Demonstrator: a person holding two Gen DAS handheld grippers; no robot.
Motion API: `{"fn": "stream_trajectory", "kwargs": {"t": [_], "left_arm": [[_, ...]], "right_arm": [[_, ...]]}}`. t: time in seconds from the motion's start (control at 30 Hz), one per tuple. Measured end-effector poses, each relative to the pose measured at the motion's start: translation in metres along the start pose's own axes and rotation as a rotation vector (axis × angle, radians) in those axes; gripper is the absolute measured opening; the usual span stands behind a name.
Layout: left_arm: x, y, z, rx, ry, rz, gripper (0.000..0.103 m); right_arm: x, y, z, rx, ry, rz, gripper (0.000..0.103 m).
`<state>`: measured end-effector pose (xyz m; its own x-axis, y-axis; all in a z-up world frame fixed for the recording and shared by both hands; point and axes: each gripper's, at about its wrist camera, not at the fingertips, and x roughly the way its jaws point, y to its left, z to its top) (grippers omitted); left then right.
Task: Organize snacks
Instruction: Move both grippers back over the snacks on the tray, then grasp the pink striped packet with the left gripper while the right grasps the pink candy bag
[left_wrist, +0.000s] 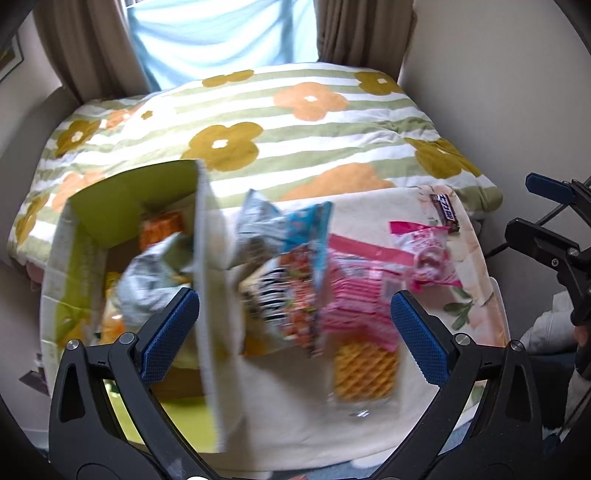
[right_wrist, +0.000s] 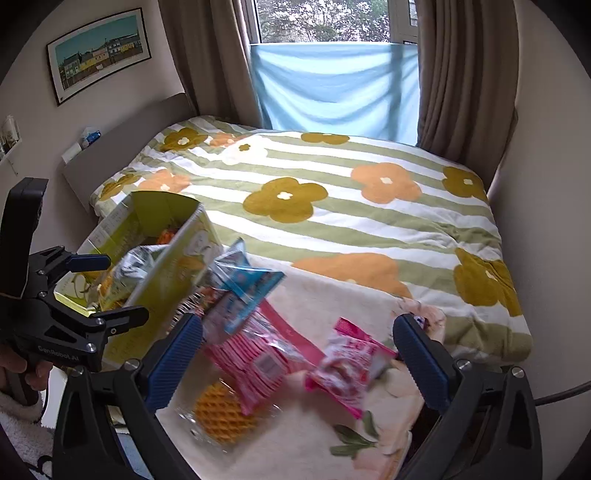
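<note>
A loose heap of snacks lies on a cream floral blanket (left_wrist: 369, 424) on the bed. It holds a waffle pack (left_wrist: 365, 365), a pink striped pack (left_wrist: 354, 295), a small pink packet (left_wrist: 428, 254), a blue packet (left_wrist: 306, 229), a silver bag (left_wrist: 255, 229) and a chocolate bar (left_wrist: 447, 210). An open green cardboard box (left_wrist: 92, 229) to the left holds a silver bag (left_wrist: 147, 280) and an orange pack (left_wrist: 162, 229). My left gripper (left_wrist: 295, 332) hangs open above the box's wall and the heap. My right gripper (right_wrist: 299, 354) is open over the pink striped pack (right_wrist: 255, 362) and the small pink packet (right_wrist: 347, 369).
The flowered, green-striped duvet (right_wrist: 332, 221) covers the bed beyond the snacks. Brown curtains (right_wrist: 454, 74) and a blue cloth (right_wrist: 332, 85) hang at the window behind. A headboard (right_wrist: 122, 147) lines the left wall. A wall (right_wrist: 546, 221) stands close on the right.
</note>
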<state>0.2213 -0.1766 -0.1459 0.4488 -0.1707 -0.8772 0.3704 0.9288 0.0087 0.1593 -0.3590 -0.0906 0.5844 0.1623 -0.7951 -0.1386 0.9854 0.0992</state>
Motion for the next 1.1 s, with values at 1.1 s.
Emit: {"fn": "stream_trajectory", "kwargs": {"t": [1.1], "left_arm": [[0.173, -0.114, -0.023, 0.217, 0.248, 0.048, 0.102]], "right_arm": [[0.072, -0.084, -0.056, 0.325, 0.129, -0.04, 0.103]]}}
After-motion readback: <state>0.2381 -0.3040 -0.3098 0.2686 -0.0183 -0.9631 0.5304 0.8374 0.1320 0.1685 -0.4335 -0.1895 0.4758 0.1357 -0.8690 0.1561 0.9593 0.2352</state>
